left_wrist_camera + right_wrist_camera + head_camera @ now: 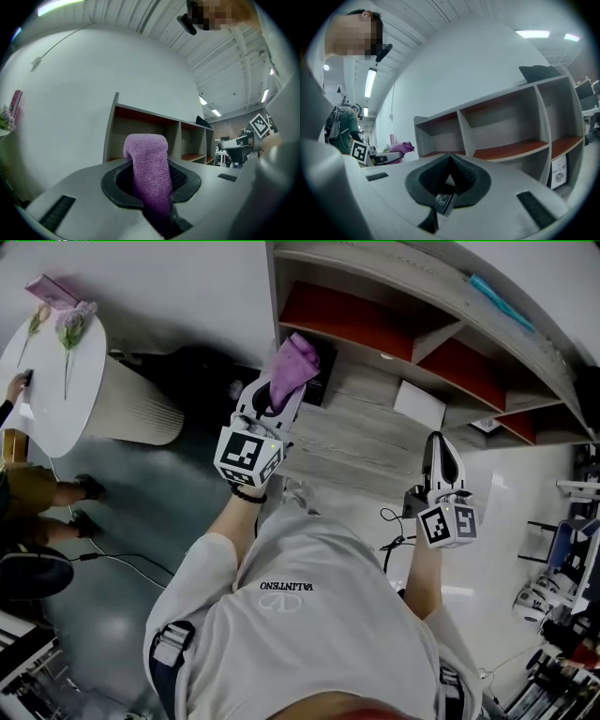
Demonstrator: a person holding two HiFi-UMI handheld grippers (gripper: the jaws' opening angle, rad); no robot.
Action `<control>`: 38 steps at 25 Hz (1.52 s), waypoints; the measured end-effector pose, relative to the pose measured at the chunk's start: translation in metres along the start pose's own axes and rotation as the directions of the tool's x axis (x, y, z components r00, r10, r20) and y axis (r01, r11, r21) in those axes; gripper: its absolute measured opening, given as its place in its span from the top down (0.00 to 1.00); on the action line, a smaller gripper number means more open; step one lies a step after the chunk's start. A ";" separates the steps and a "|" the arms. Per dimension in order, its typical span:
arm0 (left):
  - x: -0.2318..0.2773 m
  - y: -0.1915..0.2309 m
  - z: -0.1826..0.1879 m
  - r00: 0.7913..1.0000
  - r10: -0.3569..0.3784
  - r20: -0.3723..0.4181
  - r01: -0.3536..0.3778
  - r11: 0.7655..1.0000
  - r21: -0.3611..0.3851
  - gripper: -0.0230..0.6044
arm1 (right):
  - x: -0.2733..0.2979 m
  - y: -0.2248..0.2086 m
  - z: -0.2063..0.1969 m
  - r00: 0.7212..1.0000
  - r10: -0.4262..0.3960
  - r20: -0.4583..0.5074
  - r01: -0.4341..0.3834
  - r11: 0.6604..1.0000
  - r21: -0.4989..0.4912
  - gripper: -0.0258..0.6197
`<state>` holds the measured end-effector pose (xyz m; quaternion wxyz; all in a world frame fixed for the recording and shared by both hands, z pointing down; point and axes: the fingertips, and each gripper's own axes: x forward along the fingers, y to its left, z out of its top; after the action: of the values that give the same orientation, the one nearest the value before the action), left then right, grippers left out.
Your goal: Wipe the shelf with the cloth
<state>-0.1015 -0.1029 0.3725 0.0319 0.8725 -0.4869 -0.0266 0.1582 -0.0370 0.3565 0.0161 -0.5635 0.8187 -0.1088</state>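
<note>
A: Your left tool [151, 185] is pinching the purple cloth [147, 157]. The cloth stands up between the pads and folds over at its top.

B: Your right tool [450, 163] is pressed together at the tips, and it carries nothing.

A: In the head view your left tool sits at about 11 o'clock from the picture's middle, and your right one at about 4 o'clock. The two are well apart.

B: The shelf [427, 343] runs across 1 to 2 o'clock. It is grey, with red-orange boards in its compartments. Your cloth points toward its left end, and the right gripper view shows the cloth apart from the shelf.

A: A white box [419, 401] stands in a low compartment, at about 12 o'clock from your right tool. A teal thing [502, 301] lies on the shelf's top.

B: At 10 o'clock there is a round white desk [52, 395] with purple flowers [75, 322] and a pink box [51, 289] on it. A seated person [28, 488] shows at 9 o'clock, with a hand on the desk's rim.
</note>
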 end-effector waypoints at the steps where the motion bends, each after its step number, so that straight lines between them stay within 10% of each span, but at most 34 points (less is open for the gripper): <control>1: 0.005 0.006 -0.002 1.000 0.000 -0.004 0.000 1.000 -0.002 0.82 | 0.006 0.000 0.000 1.000 -0.004 -0.002 0.004 1.000 0.003 0.96; 19: 0.096 0.067 -0.026 0.998 -0.047 -0.045 0.047 0.999 0.003 0.82 | 0.117 0.015 -0.014 0.999 0.010 -0.030 -0.009 1.000 0.016 0.96; 38: 0.130 0.089 -0.042 0.979 0.152 -0.137 -0.144 0.988 0.061 0.82 | 0.142 0.000 -0.013 0.993 0.107 -0.058 -0.104 0.993 0.051 0.96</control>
<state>-0.1056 -0.2585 0.4200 0.0458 0.8340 -0.5475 0.0500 0.1041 -0.1662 0.3828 0.0105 -0.5155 0.8446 -0.1443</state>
